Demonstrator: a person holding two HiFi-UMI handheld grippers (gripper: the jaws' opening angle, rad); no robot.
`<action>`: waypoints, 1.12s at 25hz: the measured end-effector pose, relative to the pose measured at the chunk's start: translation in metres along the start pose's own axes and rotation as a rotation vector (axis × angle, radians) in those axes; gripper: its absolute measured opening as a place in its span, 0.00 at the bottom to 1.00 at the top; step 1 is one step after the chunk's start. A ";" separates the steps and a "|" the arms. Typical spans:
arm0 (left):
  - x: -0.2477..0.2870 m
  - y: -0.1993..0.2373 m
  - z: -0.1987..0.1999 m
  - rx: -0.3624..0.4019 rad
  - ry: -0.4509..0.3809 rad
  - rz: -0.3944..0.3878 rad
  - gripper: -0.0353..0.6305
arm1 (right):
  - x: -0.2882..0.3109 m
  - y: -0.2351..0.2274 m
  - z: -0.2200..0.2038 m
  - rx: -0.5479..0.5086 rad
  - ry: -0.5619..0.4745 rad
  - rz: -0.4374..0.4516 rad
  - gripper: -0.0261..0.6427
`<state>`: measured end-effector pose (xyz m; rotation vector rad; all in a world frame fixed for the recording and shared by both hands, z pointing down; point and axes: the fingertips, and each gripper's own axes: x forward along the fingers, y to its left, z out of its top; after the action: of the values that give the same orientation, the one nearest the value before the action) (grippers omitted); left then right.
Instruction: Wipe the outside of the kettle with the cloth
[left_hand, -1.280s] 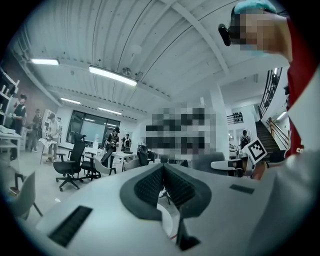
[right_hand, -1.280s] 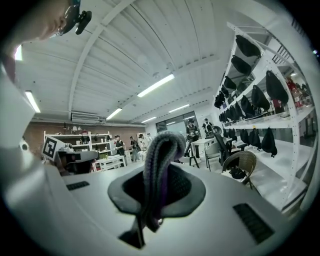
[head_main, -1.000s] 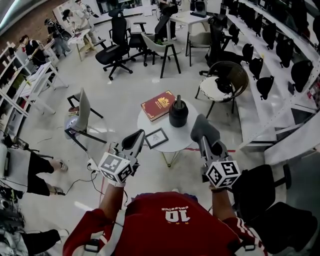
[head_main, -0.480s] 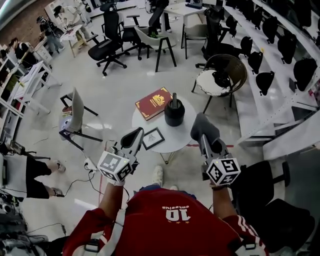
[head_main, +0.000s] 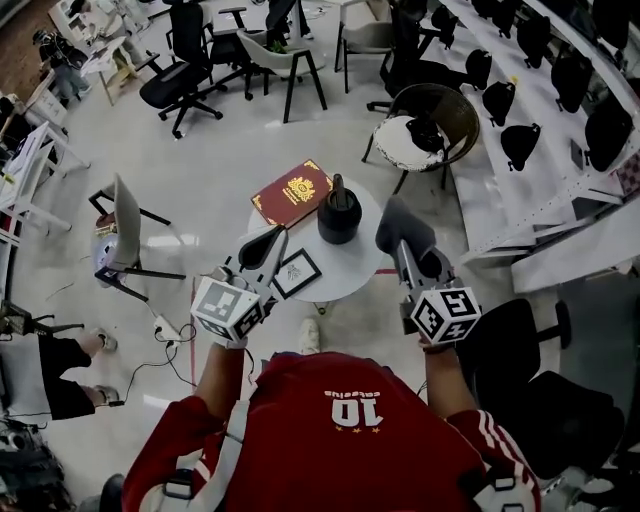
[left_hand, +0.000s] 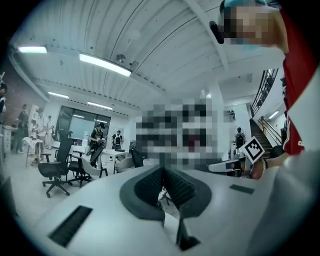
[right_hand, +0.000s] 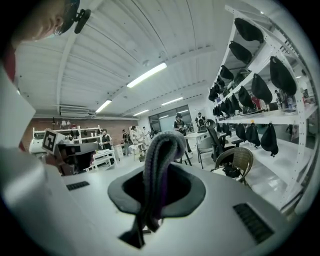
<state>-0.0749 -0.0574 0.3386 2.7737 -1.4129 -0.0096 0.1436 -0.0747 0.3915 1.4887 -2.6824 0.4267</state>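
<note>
right tool (right_hand: 157, 192) clamps the grey cloth (right_hand: 161, 150), which hides its jaws' gap; left tool (left_hand: 164, 186) closed, empty.

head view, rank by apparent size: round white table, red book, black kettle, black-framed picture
1. round white table
2. red book
3. black kettle and black-framed picture look about the same size. The kettle stands up nearer the camera, so these two stay unranked.

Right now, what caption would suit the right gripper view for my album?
The right hand-held gripper shut on a grey cloth, looking out over an open office with shelves at the right.
</note>
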 end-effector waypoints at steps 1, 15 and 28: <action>0.004 0.005 -0.001 -0.004 -0.002 -0.009 0.06 | 0.006 0.000 -0.002 0.000 0.008 -0.004 0.12; 0.035 0.066 -0.020 -0.039 0.015 -0.091 0.06 | 0.088 -0.014 -0.027 -0.048 0.118 -0.097 0.12; 0.041 0.096 -0.035 -0.064 0.045 -0.143 0.06 | 0.161 -0.050 -0.074 -0.084 0.260 -0.195 0.12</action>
<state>-0.1278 -0.1463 0.3767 2.7970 -1.1800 0.0047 0.0924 -0.2139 0.5007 1.5346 -2.3046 0.4539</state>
